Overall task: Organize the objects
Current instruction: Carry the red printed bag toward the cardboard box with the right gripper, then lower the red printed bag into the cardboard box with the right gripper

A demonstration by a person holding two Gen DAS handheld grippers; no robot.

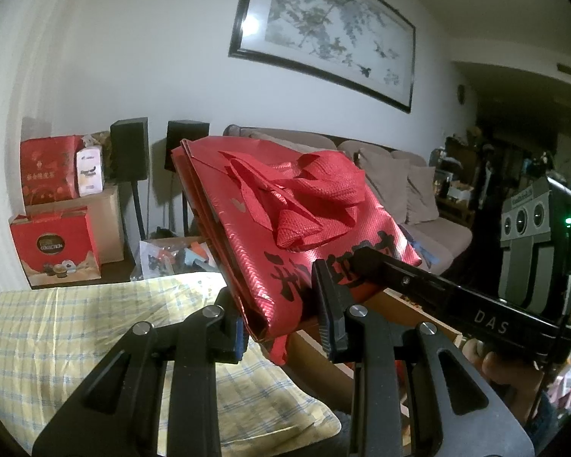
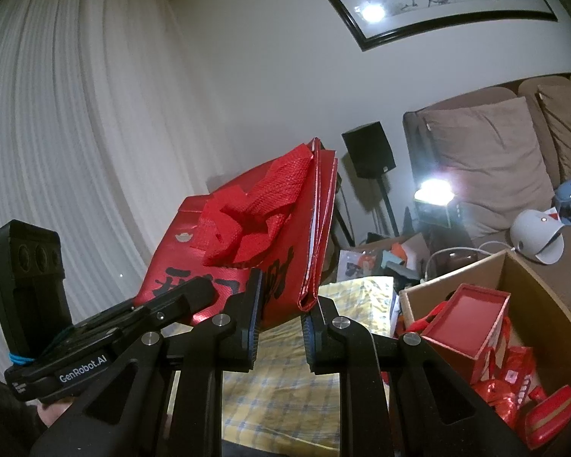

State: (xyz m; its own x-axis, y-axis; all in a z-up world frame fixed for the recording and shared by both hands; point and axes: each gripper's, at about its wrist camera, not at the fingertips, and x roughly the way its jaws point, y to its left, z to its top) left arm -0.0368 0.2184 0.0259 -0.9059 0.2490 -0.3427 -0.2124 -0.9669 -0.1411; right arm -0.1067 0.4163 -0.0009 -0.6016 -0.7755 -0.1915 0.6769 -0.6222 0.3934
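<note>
Bag [image 1: 304, 224], red, folded flat, handles bunched on top, sits at centre of both views, raised clear of the checked cloth [image 1: 76, 327] below. Both grippers are clamped on its lower edge: left gripper [image 1: 281, 323] on 1 corner, right gripper [image 2: 279, 323] on the opposite corner, pads pressing the folded layers together. Holding 2 corners appears meant to keep the fold from springing open and the panel taut.

Cardboard box [image 2: 514, 270], lower right of the right wrist view, stands open with red packages inside; judged the likely destination, though room beside its contents looks tight. Bag's upper edge is free, with nothing near it. Sofa [image 1: 430, 224] sits behind, well apart. Box rim is the edge to watch.
</note>
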